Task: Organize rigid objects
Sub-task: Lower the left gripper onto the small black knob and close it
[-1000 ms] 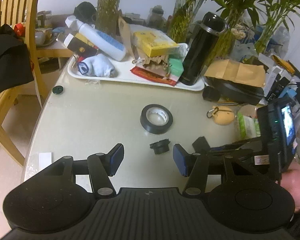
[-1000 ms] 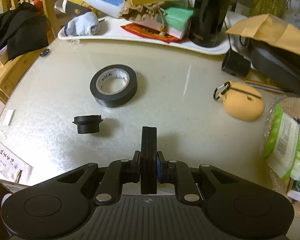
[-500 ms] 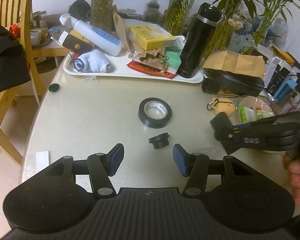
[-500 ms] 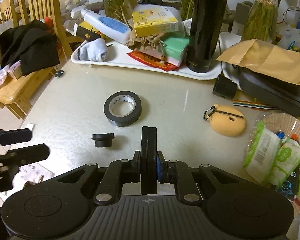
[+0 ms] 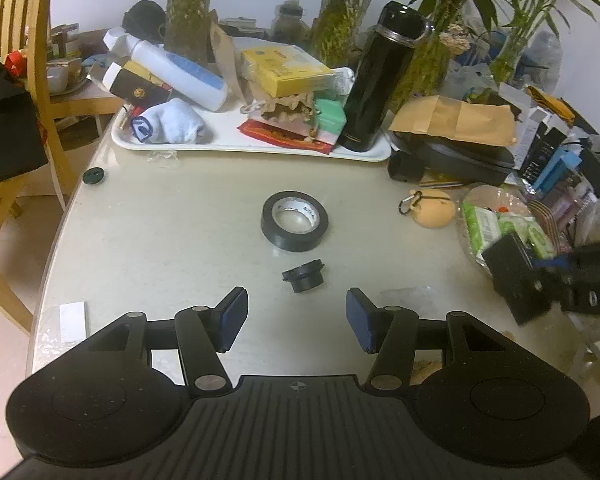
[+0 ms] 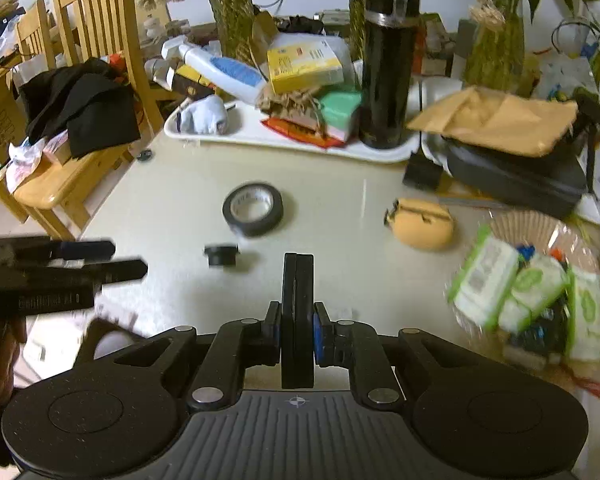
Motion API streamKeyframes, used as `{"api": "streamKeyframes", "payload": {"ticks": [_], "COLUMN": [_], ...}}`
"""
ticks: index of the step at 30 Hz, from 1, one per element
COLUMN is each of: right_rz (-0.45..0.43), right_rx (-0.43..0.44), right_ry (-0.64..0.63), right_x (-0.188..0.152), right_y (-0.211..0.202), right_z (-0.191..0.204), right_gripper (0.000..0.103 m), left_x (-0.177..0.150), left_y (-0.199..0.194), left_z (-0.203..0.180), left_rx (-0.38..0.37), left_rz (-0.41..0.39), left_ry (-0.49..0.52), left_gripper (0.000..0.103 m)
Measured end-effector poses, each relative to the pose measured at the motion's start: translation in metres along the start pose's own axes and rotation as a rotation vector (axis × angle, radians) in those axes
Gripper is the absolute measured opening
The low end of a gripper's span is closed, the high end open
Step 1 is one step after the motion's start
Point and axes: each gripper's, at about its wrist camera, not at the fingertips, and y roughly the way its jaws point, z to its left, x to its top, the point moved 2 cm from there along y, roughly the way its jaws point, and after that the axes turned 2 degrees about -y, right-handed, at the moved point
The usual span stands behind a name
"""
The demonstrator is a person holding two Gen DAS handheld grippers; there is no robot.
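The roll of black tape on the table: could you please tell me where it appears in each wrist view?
Left wrist: the roll of black tape lies near centre, beyond the small black cap.
Right wrist: left of centre, beyond the same cap.
Shared landmark: the black flask standing on the white tray.

tape roll [image 5: 294,221]: black, white core | flask [image 5: 376,80]: black | tray [image 5: 228,145]: white | box [image 5: 286,68]: yellow

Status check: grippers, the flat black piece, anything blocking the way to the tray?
Right gripper shut on flat black block, lifted off table. Left gripper open, empty, above small black cap. Tape roll lies before white tray.
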Motion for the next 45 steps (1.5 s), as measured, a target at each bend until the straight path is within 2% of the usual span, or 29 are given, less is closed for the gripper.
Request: {"api": "streamKeyframes", "payload": {"ticks": [4, 18, 39, 45], "right_rz": [0.021, 0.011, -0.004, 0.008], "right_rx": [0.008, 0.040, 0.078, 0.077], "right_ry": [0.003, -0.012, 0.035, 0.043], "right_x": [-0.012, -0.009, -0.005, -0.008], "right_y": [-0.002, -0.005, -0.010, -0.007], "right_z": [-0.004, -0.005, -0.016, -0.021], "right_gripper": [0.017, 0.017, 0.018, 0.018], "left_x": [-0.001, 0.001, 0.017, 0.024], "left_y": [0.002, 0.015, 0.068, 0.083], "left_z": [-0.002, -0.015, -0.024, -0.030], "left_rx": [0.009, 0.007, 0.043, 0.083], "left_rz": [0.004, 0.024, 0.094, 0.116], "left_ry": [0.006, 0.063, 0.122, 0.191], "left_gripper": [0.053, 0.053, 0.053, 0.053]}}
